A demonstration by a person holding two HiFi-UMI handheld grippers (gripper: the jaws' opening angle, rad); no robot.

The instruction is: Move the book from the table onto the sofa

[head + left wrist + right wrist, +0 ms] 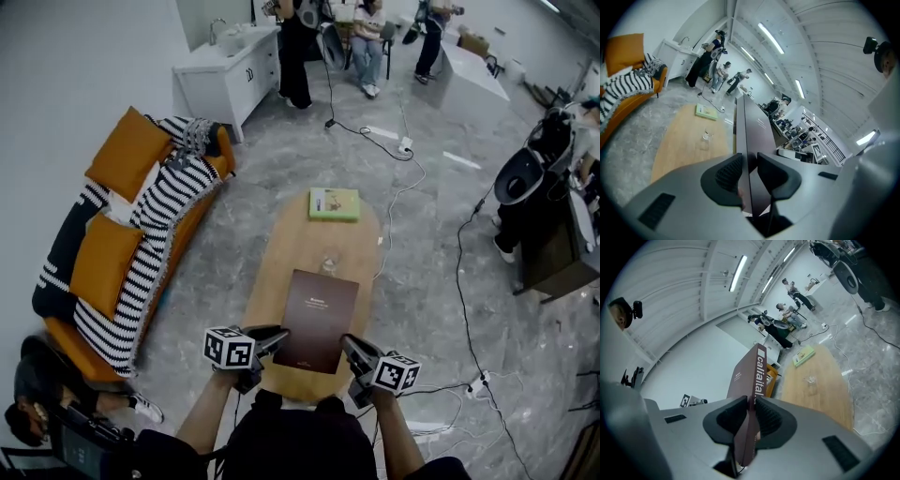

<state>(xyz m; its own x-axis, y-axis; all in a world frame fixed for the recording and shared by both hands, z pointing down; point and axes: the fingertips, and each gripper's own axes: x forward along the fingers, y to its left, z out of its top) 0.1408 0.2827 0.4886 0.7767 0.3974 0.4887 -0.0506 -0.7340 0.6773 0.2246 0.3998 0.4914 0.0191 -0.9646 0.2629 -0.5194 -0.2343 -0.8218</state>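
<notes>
Together, left gripper (278,337) and right gripper (350,346) clamp opposite edges of 1 thin maroon book (317,317), over the table (281,246).

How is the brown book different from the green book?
The brown book is dark; the green book is pale. The brown book looks bigger than the green book. The brown book is gripped at its near corners by the left gripper and the right gripper; the green book lies flat, untouched, at the far end of the table. Both are closed and rectangular.
</notes>
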